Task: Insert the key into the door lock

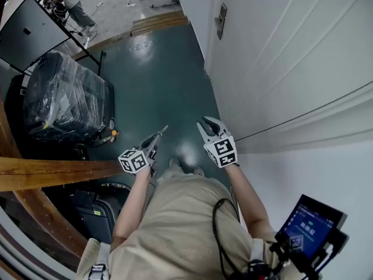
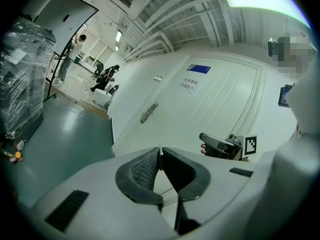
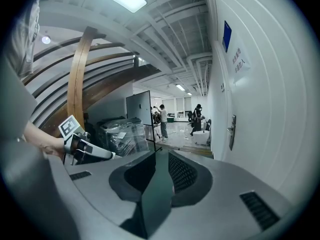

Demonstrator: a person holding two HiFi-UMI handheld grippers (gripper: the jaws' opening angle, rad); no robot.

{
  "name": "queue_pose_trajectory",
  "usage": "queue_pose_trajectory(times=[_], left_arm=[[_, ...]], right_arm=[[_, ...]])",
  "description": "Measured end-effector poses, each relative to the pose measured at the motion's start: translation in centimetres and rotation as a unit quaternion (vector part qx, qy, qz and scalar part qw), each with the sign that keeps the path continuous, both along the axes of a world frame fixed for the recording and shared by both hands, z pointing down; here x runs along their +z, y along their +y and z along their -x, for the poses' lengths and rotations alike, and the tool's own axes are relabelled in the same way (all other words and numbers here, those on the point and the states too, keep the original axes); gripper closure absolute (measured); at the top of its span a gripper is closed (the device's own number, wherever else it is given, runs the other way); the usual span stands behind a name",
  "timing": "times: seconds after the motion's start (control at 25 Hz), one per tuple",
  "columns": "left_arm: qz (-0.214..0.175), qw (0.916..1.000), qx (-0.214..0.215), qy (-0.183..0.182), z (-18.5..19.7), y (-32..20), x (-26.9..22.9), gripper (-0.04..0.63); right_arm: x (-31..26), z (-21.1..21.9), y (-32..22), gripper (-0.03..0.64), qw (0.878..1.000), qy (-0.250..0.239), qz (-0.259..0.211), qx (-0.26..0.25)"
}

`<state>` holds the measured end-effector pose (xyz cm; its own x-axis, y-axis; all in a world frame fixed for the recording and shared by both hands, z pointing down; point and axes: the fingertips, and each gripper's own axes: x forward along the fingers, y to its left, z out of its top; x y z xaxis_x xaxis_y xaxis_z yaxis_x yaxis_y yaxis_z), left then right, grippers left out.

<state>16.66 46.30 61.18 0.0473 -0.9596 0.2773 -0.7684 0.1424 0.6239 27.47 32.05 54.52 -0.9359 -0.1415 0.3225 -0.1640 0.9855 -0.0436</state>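
Observation:
The white door (image 1: 280,69) runs along my right, and its metal lock plate (image 1: 221,20) is far ahead, well beyond both grippers. The same lock plate (image 2: 149,112) shows mid-door in the left gripper view, and the lock plate (image 3: 232,131) sits at the right in the right gripper view. My left gripper (image 1: 162,129) is shut, and a thin pale sliver, seemingly the key (image 2: 160,149) seen edge-on, pokes out between its pads. My right gripper (image 1: 211,123) hovers beside it, nearer the door, jaws slightly apart and empty. Each gripper view shows the other one: right gripper (image 2: 220,146), left gripper (image 3: 87,149).
A plastic-wrapped black load (image 1: 64,98) stands at my left on the teal floor (image 1: 157,80). A curved wooden beam (image 1: 52,171) crosses low left, and a black board (image 1: 32,31) leans behind it. People (image 1: 70,2) work far down the hall. A lit screen (image 1: 309,229) hangs at my waist.

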Motion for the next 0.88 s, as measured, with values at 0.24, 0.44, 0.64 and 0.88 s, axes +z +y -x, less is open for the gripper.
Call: queue_pose_trajectory(times=[0.24, 0.44, 0.64, 0.88], left_arm=[[-0.010, 0.9999, 0.005, -0.003, 3.1, -0.9, -2.2, 0.561], [-0.009, 0.9999, 0.004, 0.004, 5.7, -0.2, -1.8, 0.561], [-0.009, 0.9999, 0.006, 0.010, 7.9, 0.7, -0.7, 0.561], [-0.014, 0.9998, 0.012, 0.012, 10.3, 1.1, -0.3, 0.561]], right_arm=[[-1.3, 2.5, 0.0, 0.531, 1.000, 0.001, 0.009, 0.005], [-1.5, 5.1, 1.0, 0.529, 1.000, 0.001, 0.011, 0.004], [-0.5, 7.0, 1.7, 0.529, 1.000, 0.005, 0.010, 0.011], [0.1, 9.7, 2.2, 0.529, 1.000, 0.008, 0.008, 0.016]])
